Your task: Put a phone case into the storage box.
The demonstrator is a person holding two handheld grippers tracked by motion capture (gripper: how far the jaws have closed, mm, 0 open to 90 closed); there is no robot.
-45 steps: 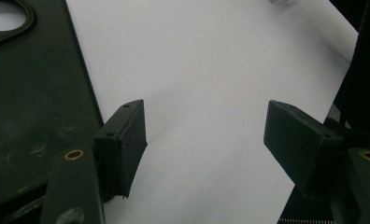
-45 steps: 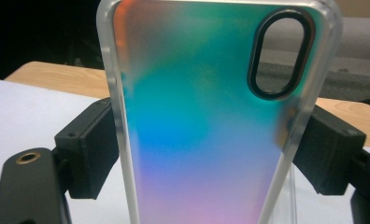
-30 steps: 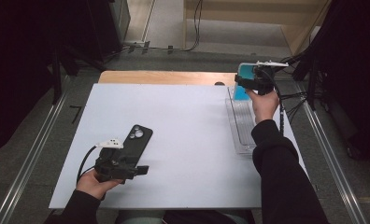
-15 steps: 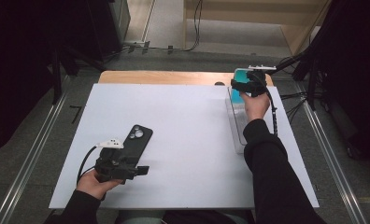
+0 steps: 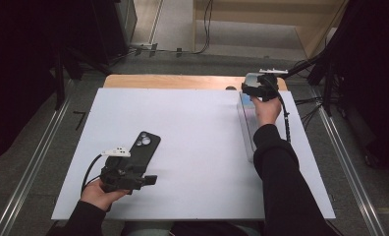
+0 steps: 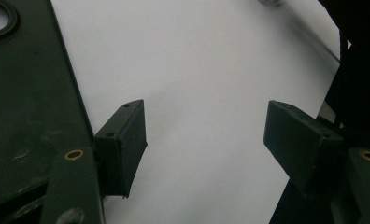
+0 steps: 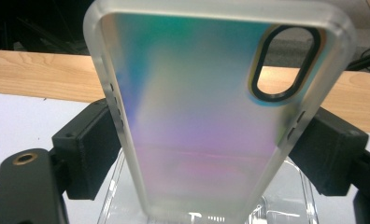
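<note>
Iridescent phone case point(image 7: 211, 116) clamped by its long edges between the jaws of the right tool point(image 5: 259, 89), held above the far end of the clear tray point(image 5: 246, 128), camera cutout toward the wooden table edge point(image 7: 38, 74). Lifted out over that far end, farther from the person than a second ago, and tipped so its coloured face barely shows from above. Left tool point(image 5: 126, 174) resting well apart from the tray at the near left of the white table point(image 5: 197, 142), jaws wide open on nothing, just beside the black phone point(image 5: 144, 147); unmoved since before.
</note>
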